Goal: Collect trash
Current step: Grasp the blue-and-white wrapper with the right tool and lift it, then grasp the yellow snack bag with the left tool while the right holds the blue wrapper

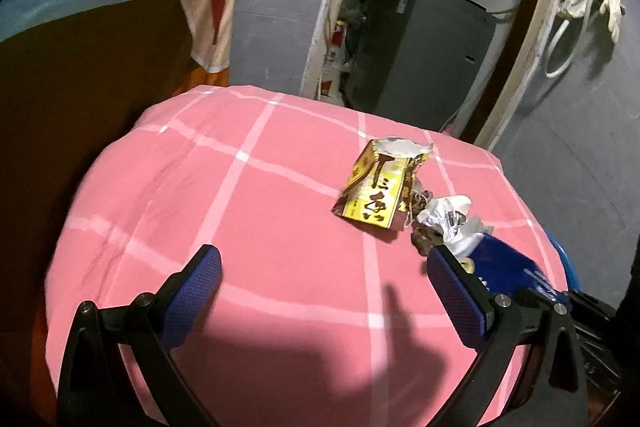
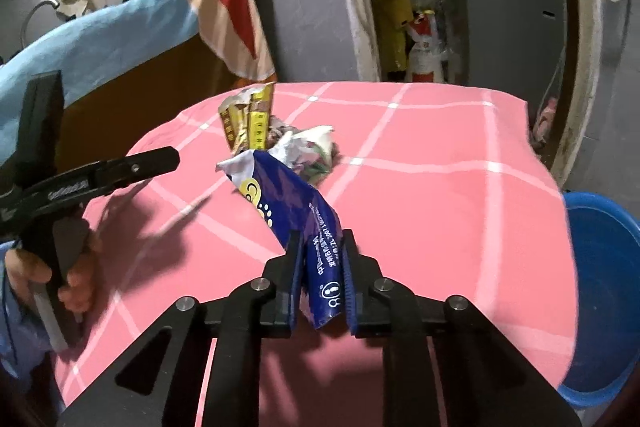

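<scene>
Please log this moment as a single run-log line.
right gripper: shut on blue wrapper | left gripper: open, empty | on pink cloth: yellow carton, crumpled paper | blue basin: right of table

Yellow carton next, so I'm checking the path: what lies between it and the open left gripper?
Only bare pink cloth lies between the left gripper and the yellow carton, in the left wrist view.

My left camera looks forward and down over the pink checked cloth (image 1: 248,227) from its near edge, my right camera sits close above the same cloth (image 2: 440,195) facing the doorway, both share the yellow box (image 1: 378,187) (image 2: 250,123) and far edge
</scene>
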The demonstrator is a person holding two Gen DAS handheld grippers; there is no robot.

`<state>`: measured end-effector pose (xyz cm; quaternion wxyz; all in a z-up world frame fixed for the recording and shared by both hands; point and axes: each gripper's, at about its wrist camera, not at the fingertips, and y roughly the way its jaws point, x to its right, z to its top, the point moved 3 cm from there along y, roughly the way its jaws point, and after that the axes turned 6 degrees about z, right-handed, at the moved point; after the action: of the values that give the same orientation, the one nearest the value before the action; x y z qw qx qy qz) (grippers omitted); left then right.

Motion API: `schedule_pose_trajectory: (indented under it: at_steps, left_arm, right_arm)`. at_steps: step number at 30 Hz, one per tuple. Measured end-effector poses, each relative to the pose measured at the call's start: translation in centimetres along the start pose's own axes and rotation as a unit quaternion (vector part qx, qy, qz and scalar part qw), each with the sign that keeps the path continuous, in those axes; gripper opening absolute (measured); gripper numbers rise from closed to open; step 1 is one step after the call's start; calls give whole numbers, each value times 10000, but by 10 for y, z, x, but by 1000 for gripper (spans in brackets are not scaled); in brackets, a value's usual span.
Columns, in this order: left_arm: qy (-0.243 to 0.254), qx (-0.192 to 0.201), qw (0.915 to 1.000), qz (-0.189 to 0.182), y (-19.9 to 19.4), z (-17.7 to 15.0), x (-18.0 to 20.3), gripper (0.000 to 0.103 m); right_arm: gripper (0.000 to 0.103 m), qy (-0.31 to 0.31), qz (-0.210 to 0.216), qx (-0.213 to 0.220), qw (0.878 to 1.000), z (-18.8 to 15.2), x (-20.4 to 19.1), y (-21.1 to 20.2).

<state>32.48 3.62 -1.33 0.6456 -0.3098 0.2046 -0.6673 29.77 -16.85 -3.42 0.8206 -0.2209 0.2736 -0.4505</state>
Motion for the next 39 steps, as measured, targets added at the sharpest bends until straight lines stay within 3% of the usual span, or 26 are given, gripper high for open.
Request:
schedule_pose_trajectory:
  at_steps: [7,17,20,22,25,39]
  left_arm:
    - [261,-98,9996,-31,22,11,19,101]
    - [401,-167,9990,-93,52,32,32,98]
    - [401,-231,9988,-184,58,35,34,89]
    - [419,-355,9982,-222,63,35,35,70]
    - [394,-521,9975,-281,69,32,36,55]
    - [426,-304,9983,-273,53,21,42,49]
  right_arm:
    - [11,546,-316,401,9972,4,35,-16]
    - [11,717,-235,525,9958,15,49,-8]
    - [11,706,-183,524,9960,16,48,-5]
    - [11,711,-152,527,9960,17,48,-2]
    - [11,711,-91,544,9959,17,48,0]
    - [11,847,223,565,9946,13,46,4]
